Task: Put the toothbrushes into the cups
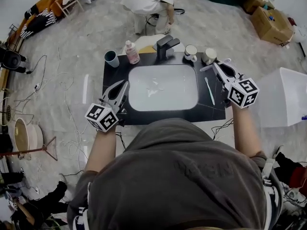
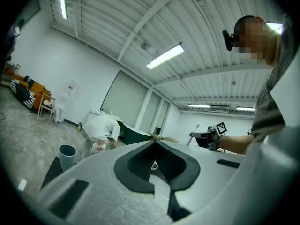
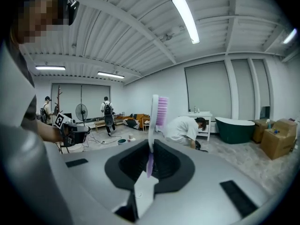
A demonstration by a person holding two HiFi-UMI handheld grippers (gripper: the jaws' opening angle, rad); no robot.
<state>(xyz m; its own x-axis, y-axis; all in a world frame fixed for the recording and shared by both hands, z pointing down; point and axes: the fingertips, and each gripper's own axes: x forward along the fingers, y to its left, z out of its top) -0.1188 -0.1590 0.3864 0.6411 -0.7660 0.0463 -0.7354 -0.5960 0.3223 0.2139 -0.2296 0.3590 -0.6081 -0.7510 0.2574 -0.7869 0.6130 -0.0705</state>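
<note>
My right gripper is shut on a white toothbrush with pink bristles; it hovers over the black counter at the right of the white sink, close to a white mug and a metal cup at the back right. A second toothbrush lies on the counter between sink and edge. My left gripper is shut with nothing in it, over the sink's left rim. A blue-grey cup stands at the back left corner, and shows again as the cup low on the left.
A pink soap bottle and a black faucet stand behind the sink. A person in white crouches on the floor beyond the counter. A white box stands to the right, cardboard boxes further back. Cables lie on the floor at left.
</note>
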